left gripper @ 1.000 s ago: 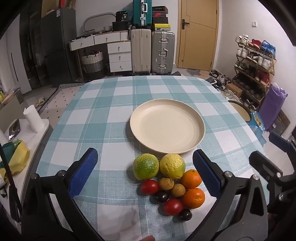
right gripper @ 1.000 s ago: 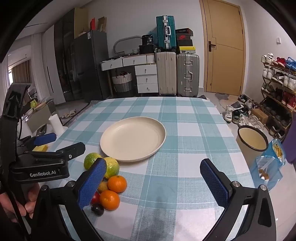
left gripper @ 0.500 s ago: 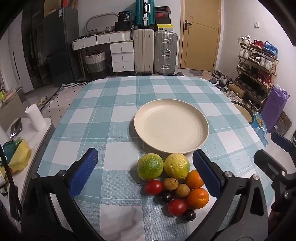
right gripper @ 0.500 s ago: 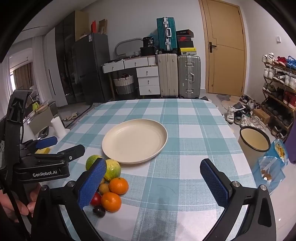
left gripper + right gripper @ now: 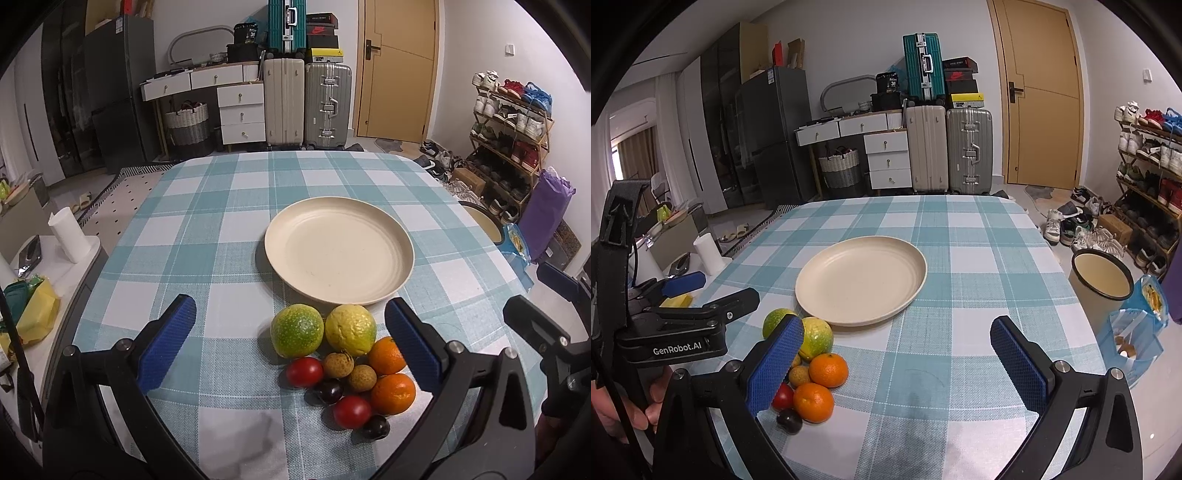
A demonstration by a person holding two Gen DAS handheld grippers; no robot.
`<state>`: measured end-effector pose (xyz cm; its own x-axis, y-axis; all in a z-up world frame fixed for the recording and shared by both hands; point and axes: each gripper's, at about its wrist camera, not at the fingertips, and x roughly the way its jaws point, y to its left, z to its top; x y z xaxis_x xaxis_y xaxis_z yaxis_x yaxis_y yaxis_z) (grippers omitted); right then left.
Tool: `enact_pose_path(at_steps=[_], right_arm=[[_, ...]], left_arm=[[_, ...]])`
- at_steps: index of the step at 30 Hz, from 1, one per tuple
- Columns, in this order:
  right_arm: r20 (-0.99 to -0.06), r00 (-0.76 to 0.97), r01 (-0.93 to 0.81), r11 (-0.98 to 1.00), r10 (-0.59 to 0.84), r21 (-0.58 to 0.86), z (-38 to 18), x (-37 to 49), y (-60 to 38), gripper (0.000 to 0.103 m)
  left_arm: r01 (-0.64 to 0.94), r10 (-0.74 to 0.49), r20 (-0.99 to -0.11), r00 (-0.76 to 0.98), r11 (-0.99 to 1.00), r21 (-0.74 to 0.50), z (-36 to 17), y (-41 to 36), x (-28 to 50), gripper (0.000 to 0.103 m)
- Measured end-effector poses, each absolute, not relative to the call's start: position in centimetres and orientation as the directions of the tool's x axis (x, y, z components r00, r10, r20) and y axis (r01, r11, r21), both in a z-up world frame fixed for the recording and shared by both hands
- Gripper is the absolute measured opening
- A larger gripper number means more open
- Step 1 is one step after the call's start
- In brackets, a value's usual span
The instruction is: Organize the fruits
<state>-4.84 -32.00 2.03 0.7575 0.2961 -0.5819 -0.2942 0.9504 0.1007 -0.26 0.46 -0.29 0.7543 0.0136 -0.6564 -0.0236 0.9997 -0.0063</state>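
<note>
- Step in hand: the approach. No fruit is on the cream plate yet, so sorting appears not to have begun.
- Left gripper: jaws spread wide, holding nothing, hovering above the fruit cluster just beside the plate's near rim.
- Right gripper: jaws likewise spread and empty, over bare cloth near the plate's near rim, with the cluster beside its left finger.
- Cluster: green citrus and yellow citrus nearest the plate; behind them two oranges, two red tomatoes, two brown longans, two dark plums — most touching.
- Next move, by judgement: lower one gripper around an outer fruit, since neighbours may roll.
- Surface: a teal-and-white checked tablecloth.
- Room beyond the plate: suitcases, white drawers, a door; a shoe rack to its right.
</note>
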Motion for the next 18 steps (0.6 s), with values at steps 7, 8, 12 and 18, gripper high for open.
enact_pose_path(at_steps=[7,8,12,18], right_arm=[[-0.581,0.757,-0.294,0.950,0.299,0.104,1.83,-4.71,-32.13,0.103],[-0.581,0.757,-0.296,0.949,0.300,0.106,1.84,-4.69,-32.13,0.103],[-0.583,0.754,-0.295,0.949,0.301,0.109,1.77,-4.73,-32.04,0.103],[-0.575,0.758,-0.300,0.948,0.307,0.109,1.83,-5.02,-31.91,0.103]], left_arm=[[-0.034,0.030,-0.659,0.752,0.999,0.007,-0.57,0.56,-0.08,0.102],[-0.032,0.030,-0.658,0.752,0.999,0.008,-0.58,0.57,-0.09,0.102],[-0.033,0.031,-0.652,0.758,0.999,0.010,-0.49,0.57,-0.14,0.102],[-0.035,0.034,-0.647,0.762,0.999,0.011,-0.37,0.53,-0.18,0.102]])
